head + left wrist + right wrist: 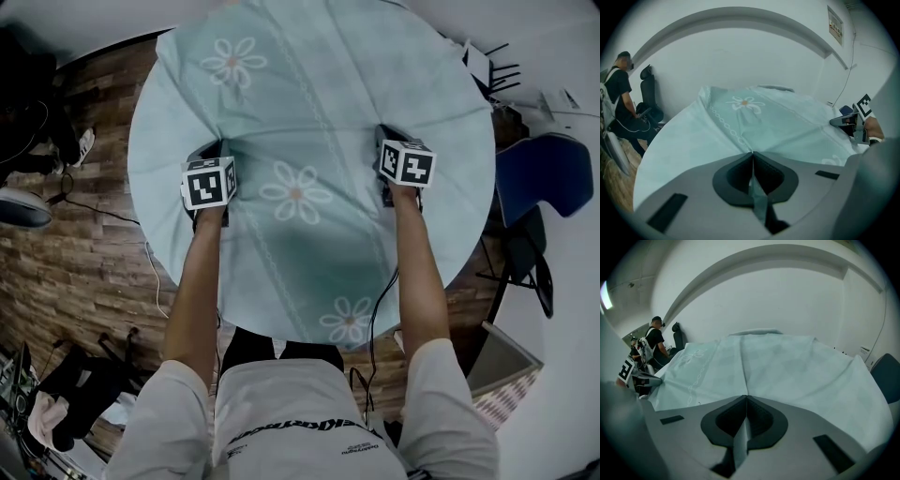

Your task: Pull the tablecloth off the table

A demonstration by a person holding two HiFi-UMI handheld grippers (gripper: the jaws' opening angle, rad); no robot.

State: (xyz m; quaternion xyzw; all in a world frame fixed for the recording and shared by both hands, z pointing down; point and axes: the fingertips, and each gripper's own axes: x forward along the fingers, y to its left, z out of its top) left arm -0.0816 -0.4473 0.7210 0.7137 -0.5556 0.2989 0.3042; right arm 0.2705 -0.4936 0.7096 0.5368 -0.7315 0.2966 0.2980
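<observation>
**Both grippers pinched on the tablecloth, pull not yet made**

The pale green, flower-printed tablecloth (309,94) lies spread over the round table (145,178), creased where it is gathered toward the two grippers. The left gripper (753,154) has its jaws pressed together on a thin ridge of cloth, and a strip of fabric runs back between the pads. The right gripper (746,399) is closed the same way on its own fold. From the head view they sit well apart, left gripper (211,150) and right gripper (386,139), both some way in from the near edge.

The weak point is likely the grip. Each pinch takes only a narrow fold, so a sharp tug could slide the fabric out of one pair of jaws. If one side lets go or lags, the cloth would probably swing round and bunch rather than come away cleanly. On the right, a trailing edge could drape over the blue chair (539,178) beside the table.
</observation>
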